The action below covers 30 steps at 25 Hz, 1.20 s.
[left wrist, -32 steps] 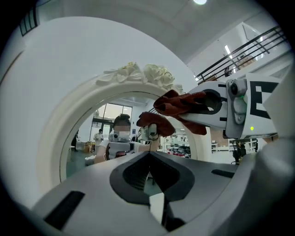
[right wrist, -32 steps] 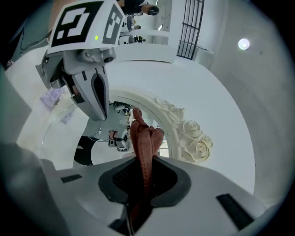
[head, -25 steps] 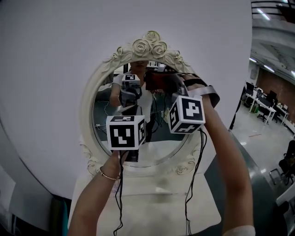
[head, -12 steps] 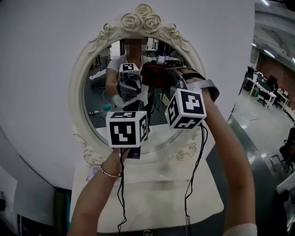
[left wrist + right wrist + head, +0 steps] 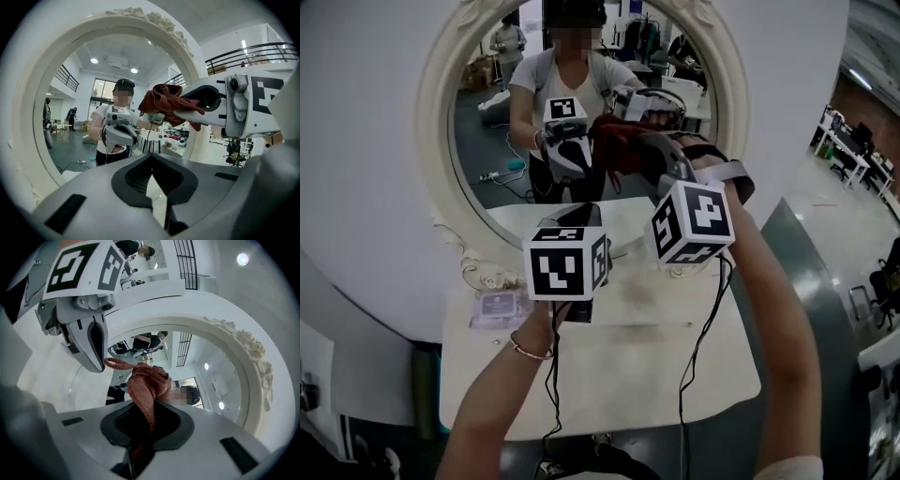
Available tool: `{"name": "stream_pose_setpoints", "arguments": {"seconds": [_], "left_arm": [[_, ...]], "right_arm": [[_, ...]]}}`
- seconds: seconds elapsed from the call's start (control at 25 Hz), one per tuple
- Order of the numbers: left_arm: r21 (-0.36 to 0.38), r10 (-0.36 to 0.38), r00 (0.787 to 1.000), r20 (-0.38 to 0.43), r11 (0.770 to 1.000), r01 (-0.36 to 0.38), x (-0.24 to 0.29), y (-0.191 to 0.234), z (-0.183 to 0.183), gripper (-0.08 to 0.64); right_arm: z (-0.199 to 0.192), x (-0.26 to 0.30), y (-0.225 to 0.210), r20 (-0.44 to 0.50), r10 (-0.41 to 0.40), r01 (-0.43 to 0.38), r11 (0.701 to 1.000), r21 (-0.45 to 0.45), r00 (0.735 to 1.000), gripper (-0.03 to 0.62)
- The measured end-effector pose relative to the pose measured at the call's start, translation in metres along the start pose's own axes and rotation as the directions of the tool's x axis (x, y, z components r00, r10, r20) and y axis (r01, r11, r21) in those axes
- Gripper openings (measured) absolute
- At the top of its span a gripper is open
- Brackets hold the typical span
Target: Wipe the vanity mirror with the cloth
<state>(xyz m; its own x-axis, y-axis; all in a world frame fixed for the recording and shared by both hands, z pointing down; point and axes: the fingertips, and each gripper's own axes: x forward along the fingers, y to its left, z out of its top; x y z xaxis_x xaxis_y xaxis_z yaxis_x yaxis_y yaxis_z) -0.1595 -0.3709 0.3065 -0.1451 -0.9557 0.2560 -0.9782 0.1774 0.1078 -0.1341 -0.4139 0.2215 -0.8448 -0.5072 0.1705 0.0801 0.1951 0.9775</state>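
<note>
A: Head view first: what is shown?

B: An oval mirror (image 5: pixel 434 131) in a white carved frame is seen standing at the back of a white table (image 5: pixel 609 375). Both grippers are raised in front of the glass, side by side, each with its marker cube turned toward the camera.

A: Where is the cloth found?

B: The red cloth (image 5: pixel 633 155) is gripped by the right gripper (image 5: pixel 661 161) and is held at the right part of the glass, about mid-height. In the right gripper view the cloth (image 5: pixel 147 390) is seen clamped between the closed jaws of the right gripper (image 5: pixel 143 427) and bunched ahead of them. Its front appears to meet its own reflection, so it seems to lie against the glass.

A: And the other one?

B: The left gripper (image 5: pixel 581 216) is held just left of the right one and a little lower. In the left gripper view, the jaws of the left gripper (image 5: pixel 152 185) are seen drawn together, with only a thin slit left and nothing held between them. The cloth (image 5: pixel 164 101) is seen above them, to the right.

A: Is anything else noted?

B: A small clear packet (image 5: pixel 494 305) is seen lying on the table, near the left foot of the mirror. The person's reflection (image 5: pixel 548 80) is shown in the glass.
</note>
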Motion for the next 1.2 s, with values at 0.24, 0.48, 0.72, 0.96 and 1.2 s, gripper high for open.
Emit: {"name": "stream_pose_setpoints", "arguments": {"seconds": [0.24, 0.48, 0.72, 0.96, 1.2], "left_arm": [[-0.049, 0.002, 0.996, -0.093, 0.999, -0.007, 0.012, 0.009, -0.062, 0.009], [-0.085, 0.002, 0.984, -0.177, 0.996, -0.017, 0.020, 0.016, -0.119, 0.009], [-0.106, 0.006, 0.969, -0.245, 0.994, -0.033, 0.029, 0.025, -0.172, 0.009], [-0.112, 0.004, 0.957, -0.292, 0.993, -0.038, 0.034, 0.026, -0.197, 0.009], [-0.110, 0.010, 0.951, -0.309, 0.993, -0.046, 0.034, 0.025, -0.198, 0.009]], "right_arm": [[-0.002, 0.010, 0.060, 0.028, 0.085, -0.086, 0.995, 0.043, 0.996, 0.067], [-0.006, 0.024, 0.130, 0.047, 0.186, -0.190, 0.978, 0.087, 0.981, 0.067], [-0.013, 0.040, 0.212, 0.052, 0.297, -0.301, 0.946, 0.116, 0.953, 0.067], [-0.015, 0.049, 0.261, 0.051, 0.382, -0.386, 0.914, 0.125, 0.923, 0.067], [-0.013, 0.049, 0.271, 0.050, 0.423, -0.425, 0.897, 0.123, 0.905, 0.067]]}}
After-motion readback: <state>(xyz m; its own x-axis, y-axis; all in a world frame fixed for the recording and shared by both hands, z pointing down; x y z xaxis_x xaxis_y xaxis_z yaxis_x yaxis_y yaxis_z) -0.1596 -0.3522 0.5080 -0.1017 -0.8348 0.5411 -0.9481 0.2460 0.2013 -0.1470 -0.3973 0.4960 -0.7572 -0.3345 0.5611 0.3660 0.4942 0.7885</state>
